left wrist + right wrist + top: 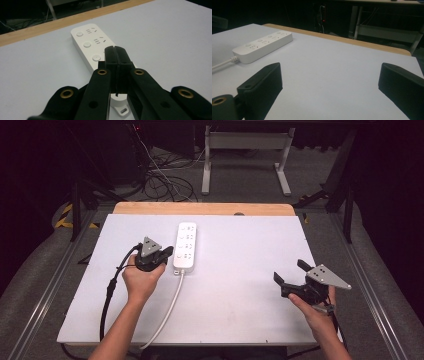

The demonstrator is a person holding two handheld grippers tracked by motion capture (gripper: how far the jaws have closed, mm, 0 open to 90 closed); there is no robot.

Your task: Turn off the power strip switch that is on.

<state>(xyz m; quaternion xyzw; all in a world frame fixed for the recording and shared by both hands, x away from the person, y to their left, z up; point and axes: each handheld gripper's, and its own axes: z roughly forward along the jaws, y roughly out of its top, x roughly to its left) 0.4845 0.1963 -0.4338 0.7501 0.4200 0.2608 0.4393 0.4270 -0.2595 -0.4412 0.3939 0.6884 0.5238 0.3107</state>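
Table (240, 310): white top, with a bare wooden strip (200, 208) along its far edge; dark floor and cables beyond it.

Power strip (185, 246): white, long, rounded corners, lying flat left of the table's centre, long axis running away from the person. Its white cord (167, 312) leaves the near end and runs off the near table edge. High view shows a row of sockets with round buttons beside them; left gripper view gives the buttons (87, 44) and slot markings sharply, plus a small white tab at the near end, which the high view does not resolve. Right gripper view shows the strip (263, 45) side-on, revealing its low, flat profile.

Left gripper (169, 252): jaws clenched, pads pressed together with nothing between them, tips over the strip's near left edge. Contact with the strip cannot be told.

Right gripper (289, 271): jaws released, spread wide, nothing between them, held above bare table well apart from the strip, near the right edge.

Open room: broad bare surface between the strip and the right gripper, and along the near edge.
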